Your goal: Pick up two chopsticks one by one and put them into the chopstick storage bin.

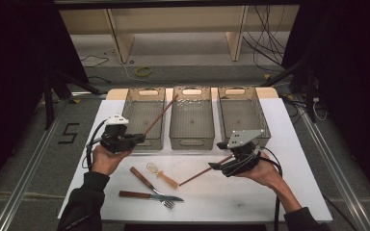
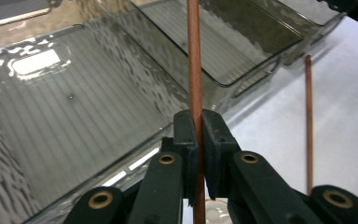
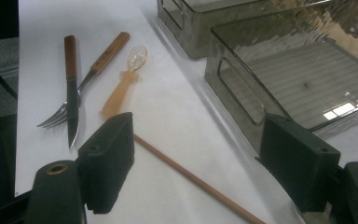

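dark sleeves, black grippers with brass rivets, trailing black cables

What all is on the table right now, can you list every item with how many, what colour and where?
Bins: three, clear grey plastic, side by side at the table's far edge.
Held chopstick: one, reddish brown, clamped in the left gripper, pointing up over the left bin.
Lying chopstick: one, reddish brown, flat on the white table under the right gripper.
Spoon: one, translucent amber, near the table's middle.
Fork: one, wooden handle, left of the spoon.
Knife: one, dark wooden handle, crossing the fork's tines.
Left gripper: black, shut on the held chopstick.
Right gripper: black, open above the lying chopstick.
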The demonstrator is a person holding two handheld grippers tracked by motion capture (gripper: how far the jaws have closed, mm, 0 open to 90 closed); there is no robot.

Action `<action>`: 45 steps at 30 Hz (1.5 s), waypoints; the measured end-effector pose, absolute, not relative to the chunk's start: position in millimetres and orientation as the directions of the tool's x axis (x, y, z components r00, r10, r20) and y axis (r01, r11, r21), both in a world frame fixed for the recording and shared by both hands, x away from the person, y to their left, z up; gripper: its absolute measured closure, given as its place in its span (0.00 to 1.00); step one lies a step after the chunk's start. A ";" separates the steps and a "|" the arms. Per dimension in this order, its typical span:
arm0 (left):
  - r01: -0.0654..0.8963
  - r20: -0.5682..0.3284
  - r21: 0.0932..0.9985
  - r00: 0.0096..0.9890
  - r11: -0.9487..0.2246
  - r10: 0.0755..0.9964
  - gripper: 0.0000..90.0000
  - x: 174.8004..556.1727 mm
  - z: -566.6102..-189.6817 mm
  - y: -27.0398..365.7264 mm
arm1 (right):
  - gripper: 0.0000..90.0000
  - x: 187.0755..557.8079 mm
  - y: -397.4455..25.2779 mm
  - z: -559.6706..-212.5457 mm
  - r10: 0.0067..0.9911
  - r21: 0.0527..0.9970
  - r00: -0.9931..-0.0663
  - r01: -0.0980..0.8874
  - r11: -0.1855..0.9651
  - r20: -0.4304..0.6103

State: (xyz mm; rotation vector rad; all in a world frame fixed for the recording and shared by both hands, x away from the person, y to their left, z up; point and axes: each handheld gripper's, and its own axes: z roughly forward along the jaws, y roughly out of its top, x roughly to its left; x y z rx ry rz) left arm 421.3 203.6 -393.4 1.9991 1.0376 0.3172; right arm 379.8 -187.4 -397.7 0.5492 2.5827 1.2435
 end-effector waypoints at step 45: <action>0.696 -0.169 0.685 0.441 -0.216 0.881 0.94 512.5 -414.2 237.3 | 0.29 373.2 -187.7 -406.7 0.407 0.774 -0.913 0.237 0.587 -0.029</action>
